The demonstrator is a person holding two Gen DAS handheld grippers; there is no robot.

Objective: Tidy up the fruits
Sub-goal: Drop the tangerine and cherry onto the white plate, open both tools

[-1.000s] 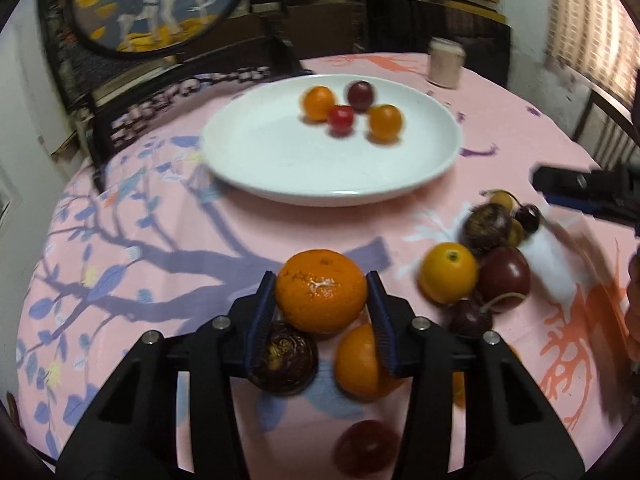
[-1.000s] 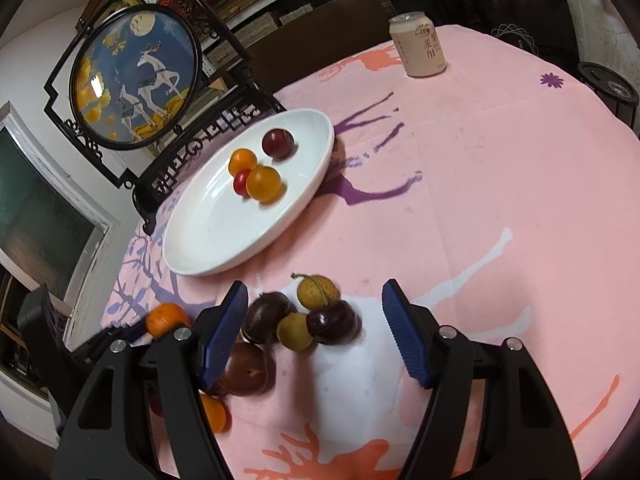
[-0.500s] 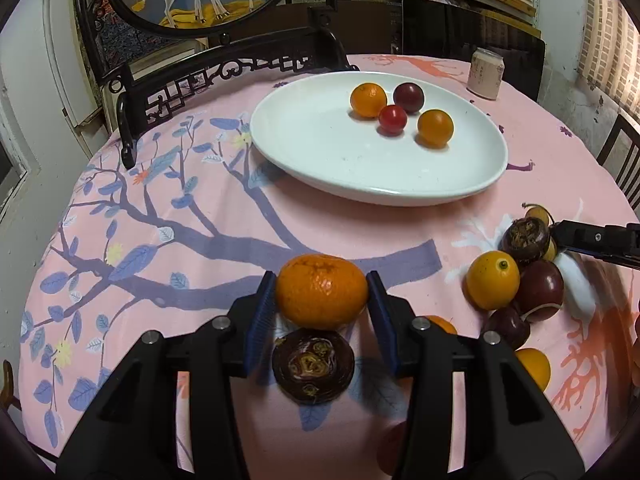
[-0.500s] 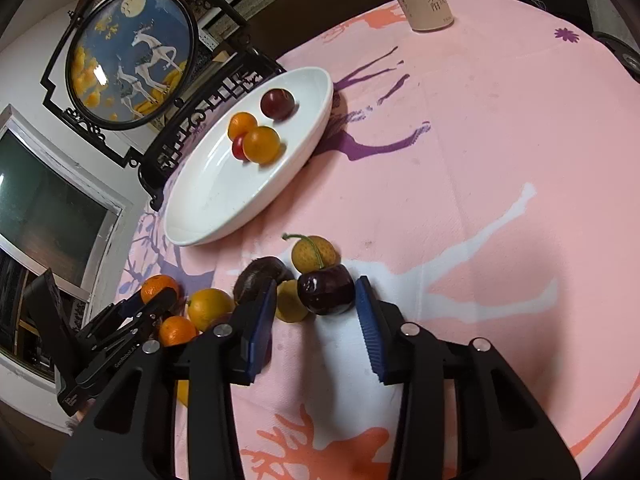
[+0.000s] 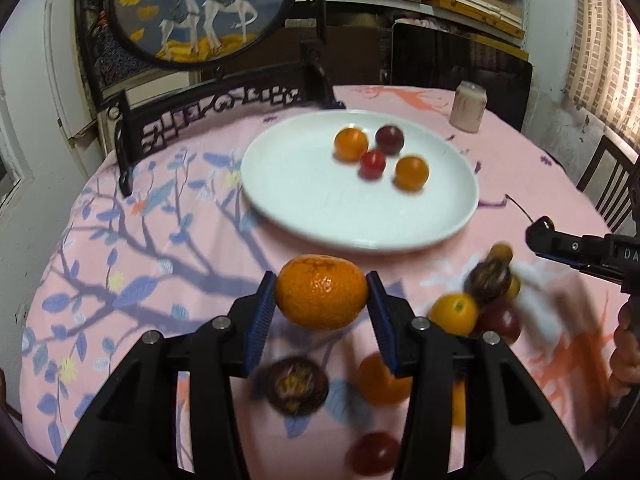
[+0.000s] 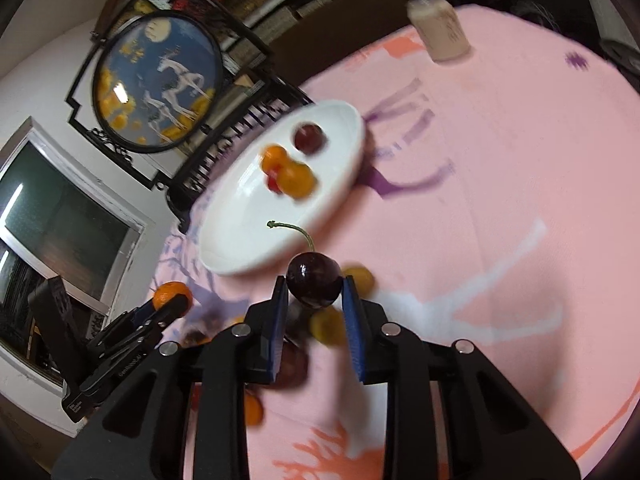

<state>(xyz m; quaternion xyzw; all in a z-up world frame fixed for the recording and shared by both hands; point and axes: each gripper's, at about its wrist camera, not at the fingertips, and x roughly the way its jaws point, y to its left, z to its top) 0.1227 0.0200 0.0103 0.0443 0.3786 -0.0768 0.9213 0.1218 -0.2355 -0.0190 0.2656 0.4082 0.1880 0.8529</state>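
My left gripper [image 5: 322, 294] is shut on a mandarin orange [image 5: 322, 291] and holds it above the pink tablecloth, short of the white plate [image 5: 304, 208]. The plate holds several small fruits: two orange ones [image 5: 351, 144], a dark plum [image 5: 389, 139] and a red one [image 5: 372, 164]. My right gripper [image 6: 315, 292] is shut on a dark cherry [image 6: 315, 285] with a long stem, lifted above the cloth near the plate [image 6: 240, 248]. Loose fruits [image 5: 472, 308] lie on the cloth below and right of the left gripper. The left gripper also shows in the right wrist view [image 6: 168, 300].
A drink can [image 5: 468, 106] stands at the far right of the table. A dark carved chair back [image 5: 224, 100] and a round deer picture [image 5: 200, 8] stand behind the plate. More loose fruits [image 5: 298, 386] lie under the left gripper.
My right gripper closed on the cherry and lifted it off the pile. My left gripper rose and moved toward the plate with the orange.
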